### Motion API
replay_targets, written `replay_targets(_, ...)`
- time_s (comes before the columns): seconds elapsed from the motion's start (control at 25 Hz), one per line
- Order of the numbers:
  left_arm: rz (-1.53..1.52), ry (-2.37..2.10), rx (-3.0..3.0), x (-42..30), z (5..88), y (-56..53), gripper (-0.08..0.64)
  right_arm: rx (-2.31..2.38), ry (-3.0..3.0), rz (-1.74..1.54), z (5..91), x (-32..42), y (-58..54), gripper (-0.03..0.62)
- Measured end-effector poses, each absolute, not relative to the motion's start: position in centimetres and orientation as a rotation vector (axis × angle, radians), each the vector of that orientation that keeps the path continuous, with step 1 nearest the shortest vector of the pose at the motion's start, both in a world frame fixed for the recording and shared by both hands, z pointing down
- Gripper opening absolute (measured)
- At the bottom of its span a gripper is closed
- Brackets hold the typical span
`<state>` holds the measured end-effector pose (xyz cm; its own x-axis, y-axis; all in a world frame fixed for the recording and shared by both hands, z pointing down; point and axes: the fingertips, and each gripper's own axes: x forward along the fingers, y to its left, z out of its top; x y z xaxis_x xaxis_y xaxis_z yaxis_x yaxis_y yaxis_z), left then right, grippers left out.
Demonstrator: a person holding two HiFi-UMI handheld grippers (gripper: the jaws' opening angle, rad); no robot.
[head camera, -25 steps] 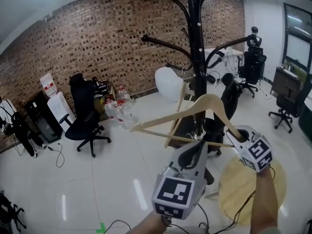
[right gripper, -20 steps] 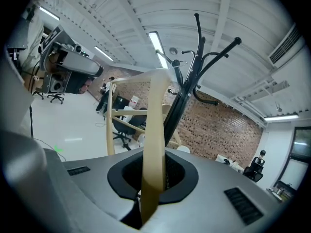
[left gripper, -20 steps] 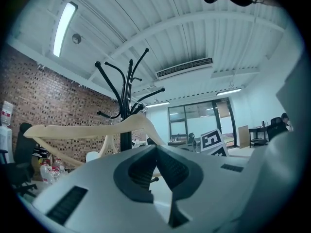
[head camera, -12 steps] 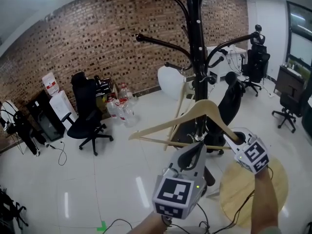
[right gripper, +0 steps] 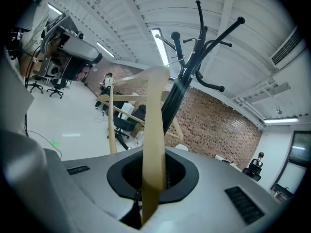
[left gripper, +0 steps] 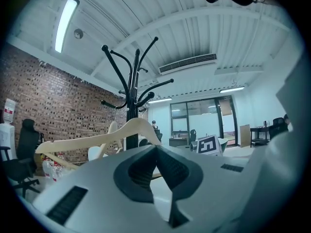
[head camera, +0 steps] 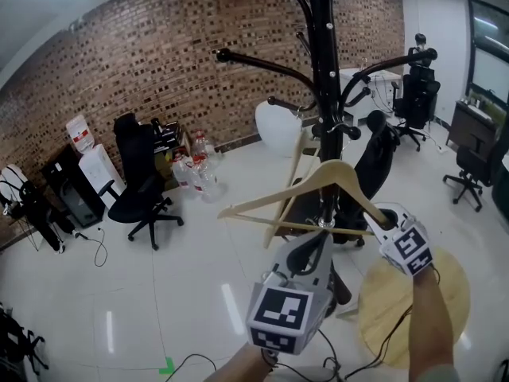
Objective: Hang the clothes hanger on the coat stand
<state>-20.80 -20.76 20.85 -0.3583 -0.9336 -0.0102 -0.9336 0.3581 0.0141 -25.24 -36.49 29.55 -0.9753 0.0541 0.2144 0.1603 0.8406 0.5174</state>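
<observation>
The black coat stand (head camera: 322, 94) rises in the middle of the head view, its curved arms spreading left and right. Just in front of its pole hangs the pale wooden hanger (head camera: 318, 183), held level. My right gripper (head camera: 380, 220) is shut on the hanger's right shoulder; in the right gripper view the wood (right gripper: 154, 120) runs up out of that gripper (right gripper: 154, 178) towards the stand (right gripper: 182, 86). My left gripper (head camera: 322, 235) points up just below the hanger's bottom bar, tips together and holding nothing. The left gripper (left gripper: 156, 148) sees the hanger (left gripper: 121, 132) and stand (left gripper: 131, 106) beyond.
A round wooden tabletop (head camera: 398, 309) lies low on the right, under my right arm. Black office chairs (head camera: 143, 189) and water bottles (head camera: 195, 173) stand by the brick wall on the left. More chairs (head camera: 477, 165) are at far right. Cables trail on the white floor.
The stand has drawn a little nearer and higher in the head view. The hanger stays in the right gripper and has shifted slightly towards the pole. The left gripper has barely moved.
</observation>
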Motion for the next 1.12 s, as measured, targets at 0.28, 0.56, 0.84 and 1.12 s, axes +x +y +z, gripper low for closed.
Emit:
replay_targets(0.28, 0.026, 2.596, -1.789, -21.8, 21.2, -20.2, 0.015, -0.094, -2.842, -0.809, 29.7, -26.3, -36.8, 0.04)
replay_targets(0.56, 0.014, 2.594, -1.805, -21.4, 21.5, -20.8, 0.015, -0.062, -2.895, -0.79, 28.3, -25.9, -37.5, 0.118)
replay_targets(0.84, -0.01, 2.619, -1.772, -21.3, 22.0, -21.2, 0.015, 0.022, -2.93, -0.871, 24.5, -22.8, -37.6, 0.198)
replay_targets(1.12, 0.003, 2.587, -1.813, -22.1, 25.2, -21.4, 0.015, 0.216, -3.122, -0.841, 21.8, -18.4, -33.6, 0.202)
